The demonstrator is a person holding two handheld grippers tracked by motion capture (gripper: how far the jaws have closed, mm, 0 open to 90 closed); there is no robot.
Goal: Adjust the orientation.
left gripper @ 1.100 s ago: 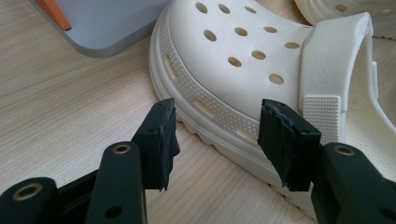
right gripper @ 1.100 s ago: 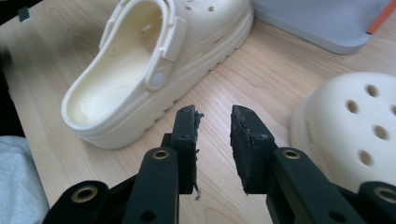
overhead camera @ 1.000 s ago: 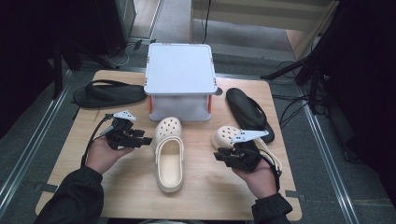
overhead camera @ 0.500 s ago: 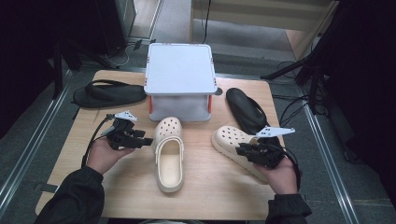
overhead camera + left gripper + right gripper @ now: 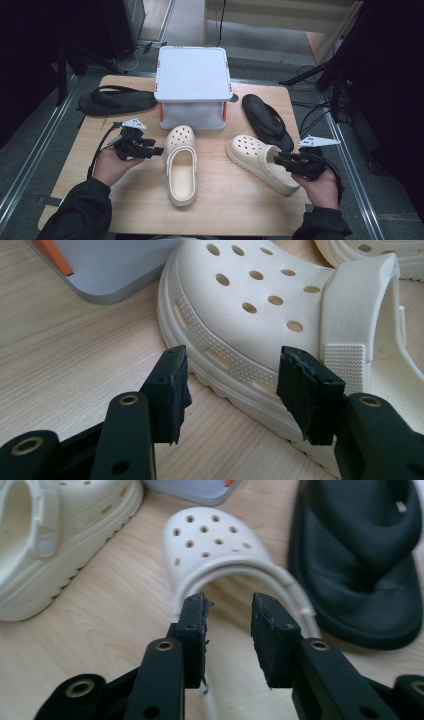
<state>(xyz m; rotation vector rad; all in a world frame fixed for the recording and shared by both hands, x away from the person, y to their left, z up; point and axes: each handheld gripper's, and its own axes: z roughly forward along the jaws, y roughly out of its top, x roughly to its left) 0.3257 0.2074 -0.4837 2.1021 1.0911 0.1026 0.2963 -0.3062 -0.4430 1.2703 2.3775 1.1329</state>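
The right hand-held gripper (image 5: 281, 159) sits at the heel opening of a cream clog (image 5: 257, 159) that lies slanted on the tabletop (image 5: 220, 210), in front and to the right of the grey box (image 5: 193, 82). Its jaws have just been opening and stand apart, the clog's heel rim between them but not pinched. The left hand-held gripper (image 5: 155, 150), jaws apart and empty, hovers just left of the second cream clog (image 5: 180, 167), which lies directly before the box. A black sandal (image 5: 267, 122) lies right of the box.
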